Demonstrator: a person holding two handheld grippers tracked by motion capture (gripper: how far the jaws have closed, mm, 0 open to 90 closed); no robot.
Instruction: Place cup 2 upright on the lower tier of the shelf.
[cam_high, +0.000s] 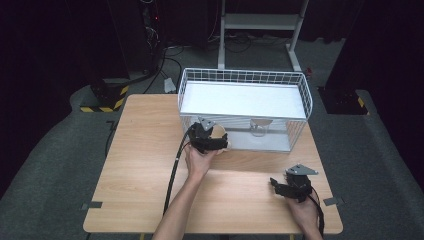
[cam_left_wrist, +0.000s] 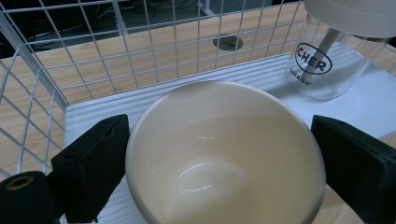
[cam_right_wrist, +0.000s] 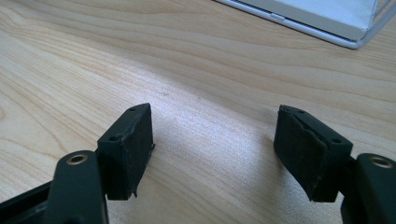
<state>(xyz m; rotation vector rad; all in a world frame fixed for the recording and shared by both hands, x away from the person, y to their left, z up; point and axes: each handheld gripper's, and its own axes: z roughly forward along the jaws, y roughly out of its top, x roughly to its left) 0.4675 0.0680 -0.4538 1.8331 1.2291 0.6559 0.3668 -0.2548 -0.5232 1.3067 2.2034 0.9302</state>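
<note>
A cream bowl (cam_high: 220, 133) (cam_left_wrist: 224, 154) stands upright on the white floor at the front left of a white wire basket (cam_high: 245, 75) (cam_left_wrist: 140, 46). My left gripper (cam_high: 216, 140) (cam_left_wrist: 219, 158) reaches in from the front, its black pads against the bowl's rim on both sides, shut on it. A clear glass jar (cam_high: 258, 127) (cam_left_wrist: 322, 65) with black lettering and a pale lid stands inside the basket, just right of the bowl. My right gripper (cam_high: 275, 184) (cam_right_wrist: 212, 149) rests low over the wooden table (cam_high: 145, 150) at the front right, open with nothing between its pads.
The basket's wire walls close in the back and sides around the bowl. Bare wood lies between the two hands. A black cable (cam_high: 175, 170) trails from the left gripper toward the front edge. A metal stand (cam_high: 257, 22) sits on the floor behind the table.
</note>
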